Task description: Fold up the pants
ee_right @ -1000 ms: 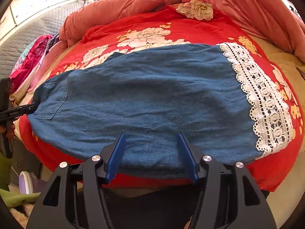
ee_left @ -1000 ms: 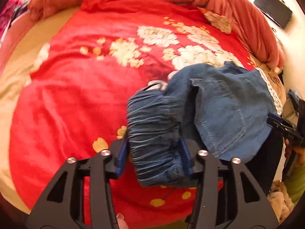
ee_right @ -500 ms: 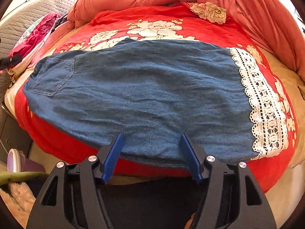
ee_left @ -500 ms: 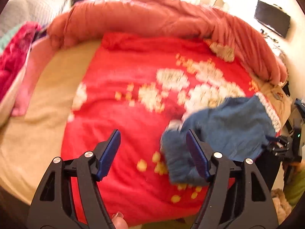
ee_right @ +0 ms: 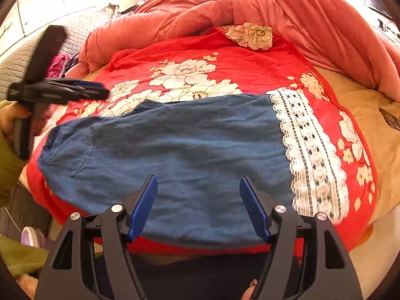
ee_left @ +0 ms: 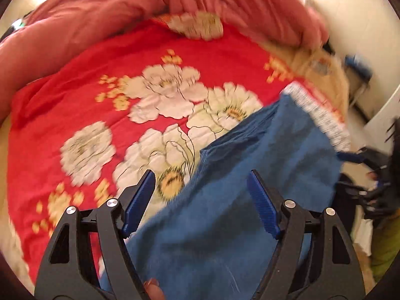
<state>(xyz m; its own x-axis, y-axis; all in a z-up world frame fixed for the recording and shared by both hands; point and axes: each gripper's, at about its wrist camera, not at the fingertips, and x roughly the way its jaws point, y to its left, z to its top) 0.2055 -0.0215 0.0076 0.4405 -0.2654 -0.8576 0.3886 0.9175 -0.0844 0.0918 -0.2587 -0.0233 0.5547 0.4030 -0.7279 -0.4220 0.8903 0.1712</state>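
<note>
Denim pants (ee_right: 175, 155) lie limp on the bedspread (ee_right: 225, 70), best pinched at the lace hem (ee_right: 312, 155); both grippers (ee_left: 200, 192) (ee_right: 197, 195) hover spread, empty.

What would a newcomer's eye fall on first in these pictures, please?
The blue denim pants lie spread across the near edge of the bed, their white lace hem at the right end. Beneath them glows the red floral bedspread, with a rumpled salmon quilt heaped behind.
</note>
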